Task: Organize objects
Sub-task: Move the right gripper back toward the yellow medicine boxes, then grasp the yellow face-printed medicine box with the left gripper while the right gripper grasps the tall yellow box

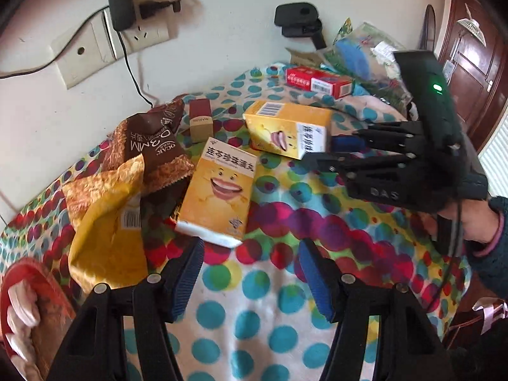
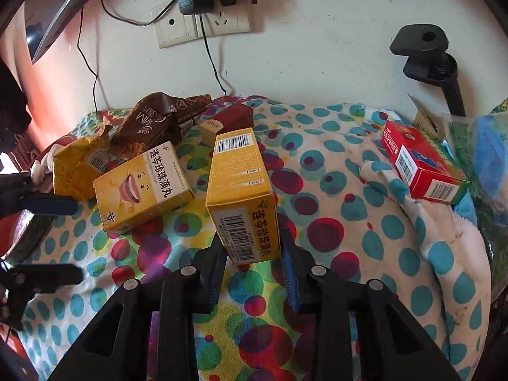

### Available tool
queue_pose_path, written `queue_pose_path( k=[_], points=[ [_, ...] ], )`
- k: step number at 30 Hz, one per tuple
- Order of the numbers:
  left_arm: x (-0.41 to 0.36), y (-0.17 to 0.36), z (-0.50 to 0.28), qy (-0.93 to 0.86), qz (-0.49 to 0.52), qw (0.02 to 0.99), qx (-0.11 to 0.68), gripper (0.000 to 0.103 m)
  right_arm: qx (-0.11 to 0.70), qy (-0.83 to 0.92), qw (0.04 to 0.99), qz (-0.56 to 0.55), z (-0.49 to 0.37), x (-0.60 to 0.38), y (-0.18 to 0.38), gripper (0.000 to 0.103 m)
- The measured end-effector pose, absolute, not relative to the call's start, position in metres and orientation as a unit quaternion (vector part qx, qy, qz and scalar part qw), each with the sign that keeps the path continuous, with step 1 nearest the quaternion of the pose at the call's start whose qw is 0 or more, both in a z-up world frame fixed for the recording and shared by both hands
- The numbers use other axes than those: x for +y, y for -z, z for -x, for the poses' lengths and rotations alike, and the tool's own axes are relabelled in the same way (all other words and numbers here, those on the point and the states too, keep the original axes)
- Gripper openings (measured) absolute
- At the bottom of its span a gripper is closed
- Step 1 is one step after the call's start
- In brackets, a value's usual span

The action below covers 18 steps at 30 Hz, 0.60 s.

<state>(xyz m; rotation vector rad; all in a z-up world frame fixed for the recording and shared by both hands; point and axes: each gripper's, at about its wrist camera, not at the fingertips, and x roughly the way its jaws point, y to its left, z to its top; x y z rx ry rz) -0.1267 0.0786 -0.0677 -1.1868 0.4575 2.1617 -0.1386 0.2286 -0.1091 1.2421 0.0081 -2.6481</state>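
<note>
Two yellow boxes lie on the spotted cloth [image 2: 349,171]. The right gripper [image 2: 254,273] is clenched on the nearer box [image 2: 241,197] at its short end, at 6 o'clock in the right wrist view. The left gripper [image 1: 250,273] is released, the other box [image 1: 219,193] just beyond at 12 o'clock. Both look light, stiff cardboard, likely crushable; the narrow sides suit best. Snack bags [image 2: 127,139] crowd 10 o'clock; a red box [image 2: 419,165] sits at 2 o'clock; open cloth lies between.
</note>
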Motion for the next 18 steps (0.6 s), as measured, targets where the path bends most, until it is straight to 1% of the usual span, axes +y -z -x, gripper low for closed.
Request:
queue_pose_path(
  k=[7, 12, 18],
  points=[
    [0.092, 0.079, 0.158, -0.810, 0.467, 0.292, 0.202, 0.064, 0.012, 0.894, 0.117, -0.433, 0.140, 0.223, 0.111, 0.030],
    [0.103, 0.069, 0.164, -0.807, 0.453, 0.301, 0.228, 0.064, 0.013, 0.889, 0.122, -0.441, 0.142, 0.222, 0.112, 0.030],
    [0.123, 0.078, 0.182, -0.754, 0.502, 0.310, 0.288, 0.066, 0.009, 0.888, 0.124, -0.442, 0.143, 0.222, 0.112, 0.030]
  ],
)
